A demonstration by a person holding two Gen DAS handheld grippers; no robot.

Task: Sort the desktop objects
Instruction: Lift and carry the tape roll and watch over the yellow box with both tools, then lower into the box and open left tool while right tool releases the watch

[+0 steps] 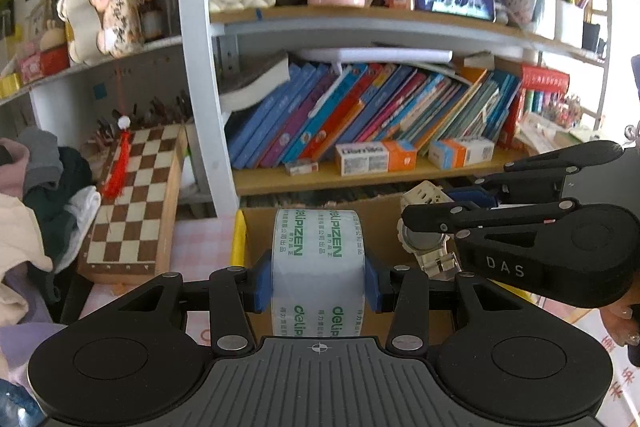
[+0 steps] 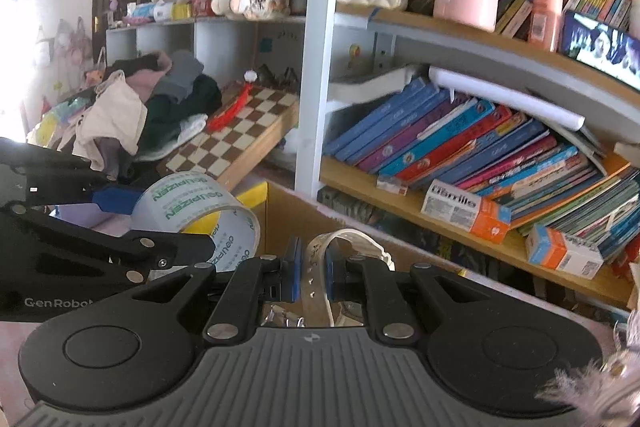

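A chessboard leans at the left edge of the pink worktop. Beside it, the left tool pinches a roll of clear tape upright, over the cardboard box below the bookshelf. Further right, the right tool, pressed nearly together, grips the strap of a white watch above the same box

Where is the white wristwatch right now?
The white plastic wristwatch is clamped by its strap in the right hand-held gripper, over the open cardboard box, right of the clear tape roll that the left hand-held gripper holds.
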